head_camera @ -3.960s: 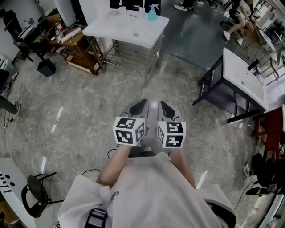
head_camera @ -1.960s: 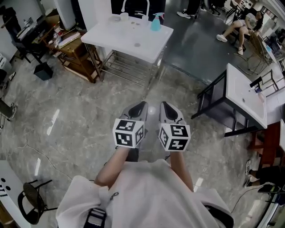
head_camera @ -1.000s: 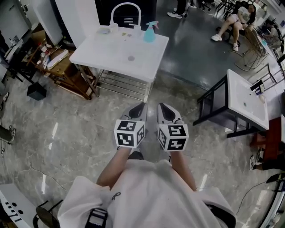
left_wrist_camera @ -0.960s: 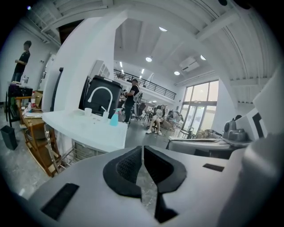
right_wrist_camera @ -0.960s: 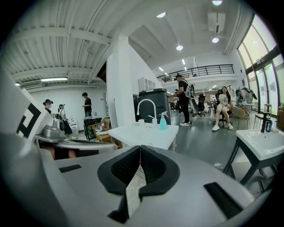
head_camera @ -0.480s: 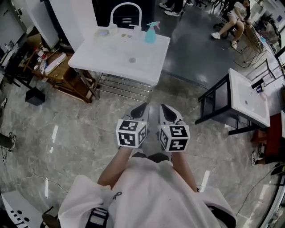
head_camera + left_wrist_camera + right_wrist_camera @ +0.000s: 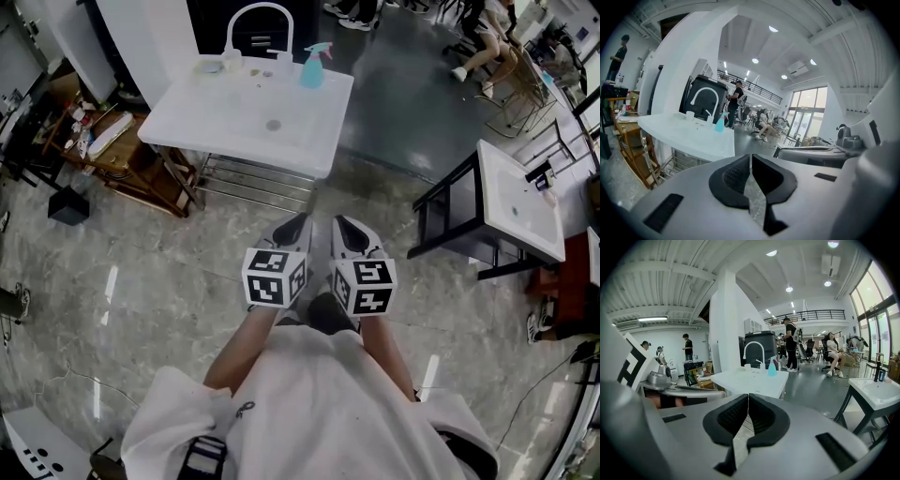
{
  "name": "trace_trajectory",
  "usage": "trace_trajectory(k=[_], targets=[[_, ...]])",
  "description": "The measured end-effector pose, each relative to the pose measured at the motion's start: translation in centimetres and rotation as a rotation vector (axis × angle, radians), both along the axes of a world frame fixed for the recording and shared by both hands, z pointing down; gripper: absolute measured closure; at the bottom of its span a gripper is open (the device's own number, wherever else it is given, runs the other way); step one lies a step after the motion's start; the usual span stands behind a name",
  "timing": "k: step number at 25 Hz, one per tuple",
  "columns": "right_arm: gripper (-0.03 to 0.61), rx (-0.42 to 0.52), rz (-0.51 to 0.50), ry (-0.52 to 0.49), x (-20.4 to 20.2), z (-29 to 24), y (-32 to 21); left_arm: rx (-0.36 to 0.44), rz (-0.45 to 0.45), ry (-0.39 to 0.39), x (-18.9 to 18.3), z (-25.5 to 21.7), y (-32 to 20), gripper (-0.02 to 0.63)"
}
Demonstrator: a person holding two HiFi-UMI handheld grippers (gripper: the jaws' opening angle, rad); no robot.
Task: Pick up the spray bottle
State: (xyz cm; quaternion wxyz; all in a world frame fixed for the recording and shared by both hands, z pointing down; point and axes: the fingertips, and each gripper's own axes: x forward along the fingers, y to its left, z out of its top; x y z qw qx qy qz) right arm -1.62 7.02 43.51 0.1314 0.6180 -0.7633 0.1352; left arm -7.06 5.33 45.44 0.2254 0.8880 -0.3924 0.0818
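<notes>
A light-blue spray bottle (image 7: 312,67) stands upright near the far right corner of a white table (image 7: 234,117). It also shows small in the left gripper view, spray bottle (image 7: 720,123), and in the right gripper view, spray bottle (image 7: 772,367). Both grippers are held side by side over the floor, well short of the table. The left gripper (image 7: 296,225) has its jaws together with nothing between them. The right gripper (image 7: 345,228) is shut and empty too.
On the table stand a curved white faucet (image 7: 255,21), a small cup (image 7: 232,60) and a dish. A wooden shelf unit (image 7: 127,155) is left of the table. A black-framed white table (image 7: 511,202) stands to the right. People sit and stand in the background.
The table and spray bottle have come nearer and lower in the head view as the person walks toward them. Both grippers stay shut, side by side.
</notes>
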Motion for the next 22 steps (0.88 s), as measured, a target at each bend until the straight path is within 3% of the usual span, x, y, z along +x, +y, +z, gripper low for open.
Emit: trace_trajectory(k=[13,22], targets=[[0.551,0.027,-0.009,-0.022,0.9,0.5,-3.1,0.004,-0.060,-0.007,-0.2,0.7,-2.7,0.578],[0.551,0.006,-0.056,-0.033,2.5,1.6,-7.6,-0.002,-0.091,-0.018,1.7,1.5,-6.7,0.578]])
